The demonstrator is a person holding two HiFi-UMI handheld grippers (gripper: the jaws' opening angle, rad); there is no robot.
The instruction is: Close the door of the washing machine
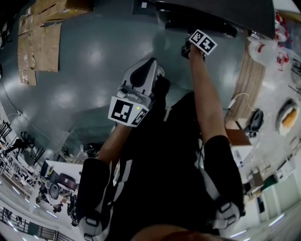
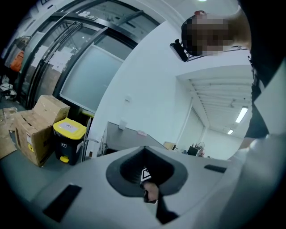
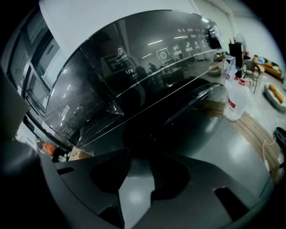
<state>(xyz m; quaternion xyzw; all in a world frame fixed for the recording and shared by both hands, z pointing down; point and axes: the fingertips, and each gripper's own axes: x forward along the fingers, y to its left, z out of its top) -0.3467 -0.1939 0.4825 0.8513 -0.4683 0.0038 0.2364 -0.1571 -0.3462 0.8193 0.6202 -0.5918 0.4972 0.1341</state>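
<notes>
The washing machine (image 3: 134, 76) is dark and glossy, with a lit control panel along its top; it fills the right gripper view. Its round dark door (image 3: 187, 112) lies low on the front, and I cannot tell whether it is ajar. In the head view the washing machine (image 1: 221, 14) runs along the top edge. My right gripper (image 1: 188, 49) reaches toward it at arm's length. The right gripper (image 3: 138, 165) is open, and only floor shows in the gap. My left gripper (image 1: 150, 66) hangs back near my body. The left gripper (image 2: 145, 150) is shut on nothing and points away into the room.
A clear water bottle (image 3: 234, 100) stands on a wooden platform (image 1: 249, 80) to the right of the machine. Flattened cardboard (image 1: 40, 47) lies on the grey floor at the left. A cardboard box (image 2: 35, 129) and a yellow-lidded bin (image 2: 69, 138) stand by the glass wall.
</notes>
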